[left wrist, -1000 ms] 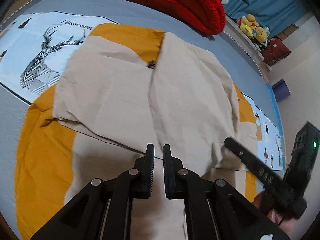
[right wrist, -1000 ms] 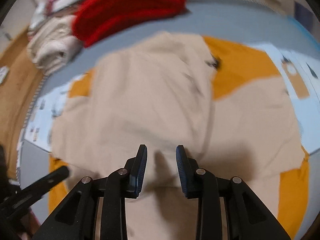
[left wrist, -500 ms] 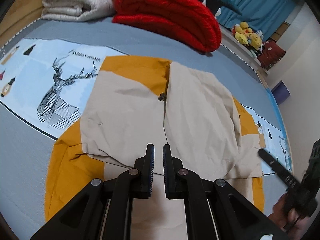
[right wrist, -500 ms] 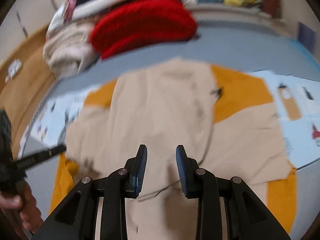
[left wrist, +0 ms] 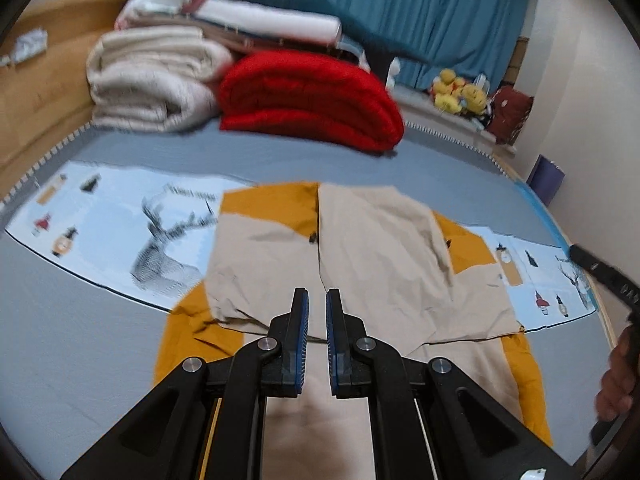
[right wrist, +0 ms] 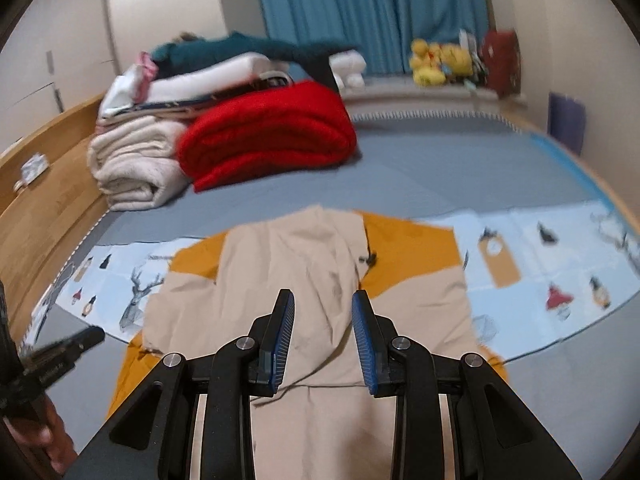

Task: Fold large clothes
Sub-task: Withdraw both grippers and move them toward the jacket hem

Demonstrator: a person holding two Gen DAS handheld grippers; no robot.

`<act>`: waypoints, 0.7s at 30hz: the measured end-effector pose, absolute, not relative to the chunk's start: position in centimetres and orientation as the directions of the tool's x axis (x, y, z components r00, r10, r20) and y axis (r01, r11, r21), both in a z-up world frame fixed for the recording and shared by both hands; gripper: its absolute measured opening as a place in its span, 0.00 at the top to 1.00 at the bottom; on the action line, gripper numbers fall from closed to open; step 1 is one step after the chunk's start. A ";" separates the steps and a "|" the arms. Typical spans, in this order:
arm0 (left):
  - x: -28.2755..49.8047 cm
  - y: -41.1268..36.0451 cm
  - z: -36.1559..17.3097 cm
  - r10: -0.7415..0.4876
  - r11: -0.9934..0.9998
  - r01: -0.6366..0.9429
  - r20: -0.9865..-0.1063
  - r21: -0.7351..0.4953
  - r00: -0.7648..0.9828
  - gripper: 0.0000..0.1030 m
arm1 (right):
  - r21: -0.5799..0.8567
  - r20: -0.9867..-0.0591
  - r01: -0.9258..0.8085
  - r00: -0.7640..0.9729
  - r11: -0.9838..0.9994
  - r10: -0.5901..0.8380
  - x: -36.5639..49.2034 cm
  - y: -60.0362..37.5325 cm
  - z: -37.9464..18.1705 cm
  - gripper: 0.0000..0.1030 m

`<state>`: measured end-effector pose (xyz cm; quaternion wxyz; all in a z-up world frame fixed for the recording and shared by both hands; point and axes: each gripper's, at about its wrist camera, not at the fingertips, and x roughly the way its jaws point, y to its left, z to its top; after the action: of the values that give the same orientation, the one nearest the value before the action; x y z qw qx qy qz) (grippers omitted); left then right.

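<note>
Left gripper [left wrist: 316,312] nearest in its own view: jaws nearly closed, only a thin slit between the blue pads, nothing in it. It hangs above the near part of the garment [left wrist: 360,248], not touching cloth.

Right gripper [right wrist: 323,316]: jaws part-open with a clear gap, empty, also held above the garment [right wrist: 304,280]. In the left wrist view its black body shows at the right edge, with the hand [left wrist: 616,380] that holds it. In the right wrist view the left gripper's body and its hand [right wrist: 44,436] sit at the lower left edge.

Garment: beige and mustard, spread flat on the bed [left wrist: 80,344], partly folded. Two beige panels lie turned in over the middle, their edges meeting along a centre line. Mustard patches show at the far top, and at the near left and right sides. A small dark tab sits by the centre line.

Under the garment, a pale blue printed cloth [left wrist: 120,232] with a deer figure runs left to right across the grey sheet.

Farther: red blanket [left wrist: 308,96], folded, at the far middle. Cream blanket [left wrist: 152,80] touching its left, with folded white and teal items stacked on top. Wooden bed frame [left wrist: 44,92] far left.

Farthest: blue curtain [left wrist: 424,16]; yellow plush toys [left wrist: 460,92] on the ledge to the right. Fine detail back there is blurred.
</note>
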<state>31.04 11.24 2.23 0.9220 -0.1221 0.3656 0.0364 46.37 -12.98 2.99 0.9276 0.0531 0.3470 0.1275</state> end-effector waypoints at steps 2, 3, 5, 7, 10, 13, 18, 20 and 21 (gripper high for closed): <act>28.9 11.4 3.9 0.004 0.972 -0.157 -0.659 -0.174 0.752 0.94 | 0.166 -0.577 -0.196 0.776 0.967 0.256 43.8 -14.4 5.5 0.70; 27.9 11.5 4.5 0.009 0.973 -0.158 -0.652 -0.171 0.758 0.94 | 0.165 -0.558 -0.185 0.792 0.969 0.247 42.8 -15.2 6.5 0.70; 24.7 11.9 5.4 0.008 0.973 -0.155 -0.648 -0.170 0.761 0.94 | 0.179 -0.536 -0.156 0.812 0.971 0.230 40.3 -17.1 8.1 0.70; 21.3 12.3 5.3 -0.010 0.975 -0.140 -0.668 -0.170 0.745 0.94 | 0.188 -0.539 -0.145 0.811 0.972 0.225 37.4 -19.2 8.9 0.72; 16.5 12.4 4.1 0.007 0.986 -0.122 -0.704 -0.114 0.711 0.94 | 0.128 -0.576 -0.136 0.796 0.982 0.185 32.7 -22.0 8.6 0.82; 13.1 11.7 1.6 0.001 0.993 -0.092 -0.754 -0.079 0.657 0.94 | 0.118 -0.634 -0.100 0.758 0.988 0.153 28.6 -24.6 6.5 0.85; 12.0 11.3 -0.8 0.038 0.998 -0.061 -0.800 0.002 0.598 0.94 | 0.131 -0.734 0.042 0.676 0.990 0.068 22.9 -28.7 0.6 0.85; 12.4 11.4 -1.0 0.065 0.998 -0.057 -0.795 0.038 0.603 0.94 | 0.178 -0.766 0.091 0.638 0.980 0.080 22.4 -30.3 -1.0 0.85; 12.8 11.7 -1.4 0.071 0.997 -0.061 -0.800 0.043 0.596 0.94 | 0.198 -0.775 0.100 0.625 0.975 0.093 22.3 -30.9 -1.7 0.84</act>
<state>12.77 11.66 -1.37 0.8933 0.0056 0.4479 0.0370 22.28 -30.90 -1.68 0.8945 0.1116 0.4329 -0.0018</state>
